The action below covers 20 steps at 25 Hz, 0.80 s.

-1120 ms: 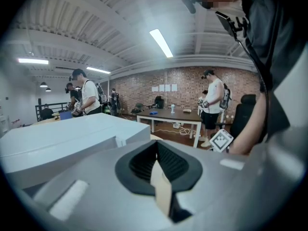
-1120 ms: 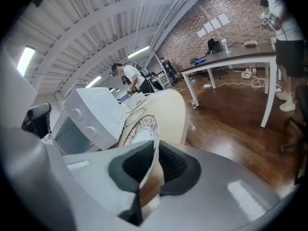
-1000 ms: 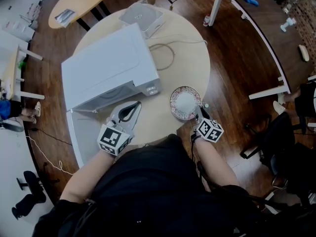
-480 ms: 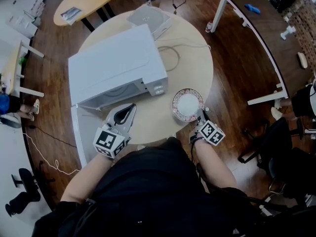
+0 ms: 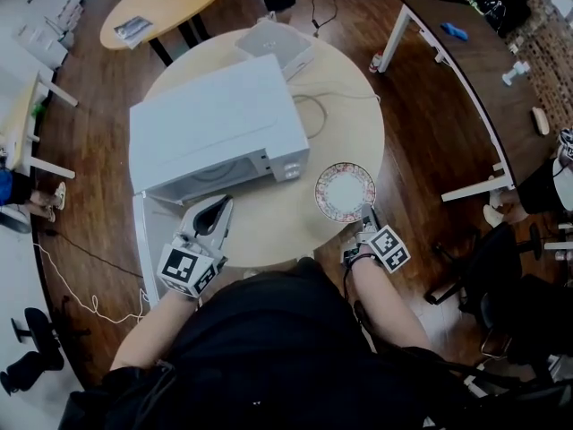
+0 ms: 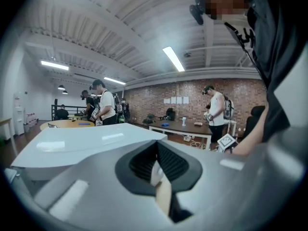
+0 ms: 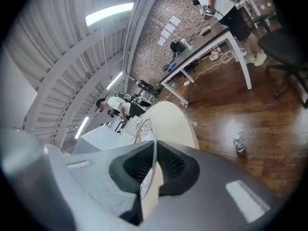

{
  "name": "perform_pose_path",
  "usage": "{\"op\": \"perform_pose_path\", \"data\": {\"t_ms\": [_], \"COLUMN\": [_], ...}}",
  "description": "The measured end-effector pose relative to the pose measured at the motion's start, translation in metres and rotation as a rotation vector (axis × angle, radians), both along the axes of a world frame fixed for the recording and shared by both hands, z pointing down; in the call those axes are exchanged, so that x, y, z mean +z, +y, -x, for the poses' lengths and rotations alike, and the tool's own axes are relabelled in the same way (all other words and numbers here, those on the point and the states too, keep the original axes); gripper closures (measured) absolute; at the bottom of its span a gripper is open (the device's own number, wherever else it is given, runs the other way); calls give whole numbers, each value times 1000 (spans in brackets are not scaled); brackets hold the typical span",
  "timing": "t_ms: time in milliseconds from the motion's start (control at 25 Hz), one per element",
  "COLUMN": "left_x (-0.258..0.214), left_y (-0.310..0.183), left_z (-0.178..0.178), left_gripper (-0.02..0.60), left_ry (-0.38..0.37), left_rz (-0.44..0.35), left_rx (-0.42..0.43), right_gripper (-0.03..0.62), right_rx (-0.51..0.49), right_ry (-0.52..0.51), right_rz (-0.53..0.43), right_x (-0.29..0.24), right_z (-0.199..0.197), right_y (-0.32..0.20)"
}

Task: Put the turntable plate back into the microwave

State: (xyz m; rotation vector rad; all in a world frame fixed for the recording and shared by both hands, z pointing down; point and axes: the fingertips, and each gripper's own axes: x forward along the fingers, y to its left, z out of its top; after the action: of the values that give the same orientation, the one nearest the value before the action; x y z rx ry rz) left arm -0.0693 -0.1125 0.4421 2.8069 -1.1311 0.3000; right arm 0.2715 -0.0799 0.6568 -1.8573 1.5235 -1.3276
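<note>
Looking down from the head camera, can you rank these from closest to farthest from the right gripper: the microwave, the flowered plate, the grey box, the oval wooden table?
1. Plate: its rim is clamped in the right gripper.
2. Microwave: off to the left.
3. Grey box: farther back, behind the microwave.
4. Oval table: farthest, at the top left.

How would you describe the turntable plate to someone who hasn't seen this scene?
Find the round beige table, then the white microwave on it. Right of the microwave, the right tool pinches the plate: the only round dish, white centre, reddish patterned rim.
</note>
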Motion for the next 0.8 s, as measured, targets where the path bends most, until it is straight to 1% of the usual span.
{"op": "perform_pose_path", "data": {"t_ms": [160, 280, 480, 680, 800], "left_x": [-16, -28, -43, -48, -49], "left_y": [4, 6, 1, -1, -1], "left_z": [26, 44, 69, 83, 91], "left_gripper": [577, 577, 577, 577, 577], "left_ry": [46, 50, 66, 83, 85], "left_rz": [-22, -56, -89, -98, -99], "left_rx": [-58, -92, -149, -173, -180], "right_gripper": [577, 577, 577, 577, 577], "right_rx": [41, 83, 153, 165, 156], "right_ry": [-54, -99, -167, -191, -183], "right_rz": [-18, -13, 8, -20, -37], "right_x": [-11, -14, -14, -27, -36], "right_z": [0, -1, -2, 3, 7], "right_y": [-1, 1, 9, 9, 6]}}
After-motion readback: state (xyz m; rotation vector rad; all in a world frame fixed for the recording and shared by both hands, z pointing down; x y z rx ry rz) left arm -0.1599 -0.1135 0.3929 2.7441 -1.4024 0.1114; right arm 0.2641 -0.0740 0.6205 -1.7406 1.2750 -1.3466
